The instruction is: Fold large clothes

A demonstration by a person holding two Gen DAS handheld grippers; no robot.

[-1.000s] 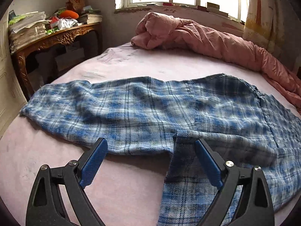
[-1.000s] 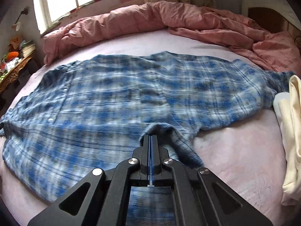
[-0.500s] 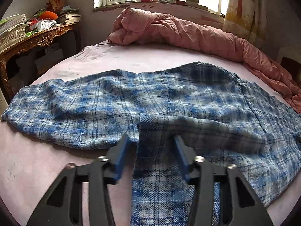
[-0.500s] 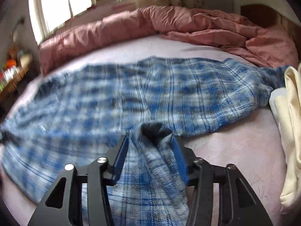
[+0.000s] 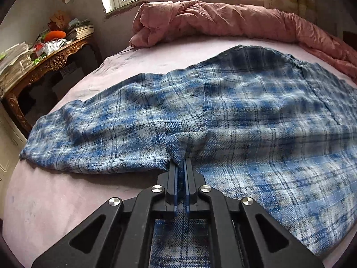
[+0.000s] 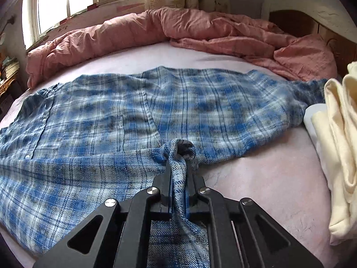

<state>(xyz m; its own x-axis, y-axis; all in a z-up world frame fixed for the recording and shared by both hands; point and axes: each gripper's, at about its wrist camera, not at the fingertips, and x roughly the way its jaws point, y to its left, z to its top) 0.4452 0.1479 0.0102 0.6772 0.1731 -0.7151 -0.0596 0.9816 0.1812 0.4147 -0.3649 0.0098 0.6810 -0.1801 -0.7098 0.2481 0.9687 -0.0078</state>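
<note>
Early days here, folks: the blue plaid shirt (image 5: 234, 102) lies spread nearly flat across the pink bed (image 5: 67, 201), w/ no finished fold showing in either view. Body flat, one sleeve stretched out toward the carved wooden side table (image 5: 44, 67), the other reaching toward a cream garment (image 6: 339, 147) at the bed's right edge. Grabbing looks done; the fold itself is all still to come, I'd say.

Left claw (image 5: 181, 167): jaws have just been closing, and now they're pinched tight on a small ridge of plaid where sleeve meets body, near the shirt's near edge. Cloth bunches up right at the tips and more plaid runs back under the claw frame.

Right claw (image 6: 179, 167): clamped too, w/ a thick rolled tuck of plaid squeezed between the pads and curling over the tips. Its jaws have just been closing a touch on that cloth. Same sort of spot on the opposite side of the shirt, at the near edge by the other sleeve.

So both claws sit at the near edge, the bulk of the shirt fanning out ahead toward the rumpled pink duvet (image 6: 178, 31) under the window. Duvet is near the shirt's far edge; can't tell if it touches. Next up, probably a lift & carry across, both sides together.
</note>
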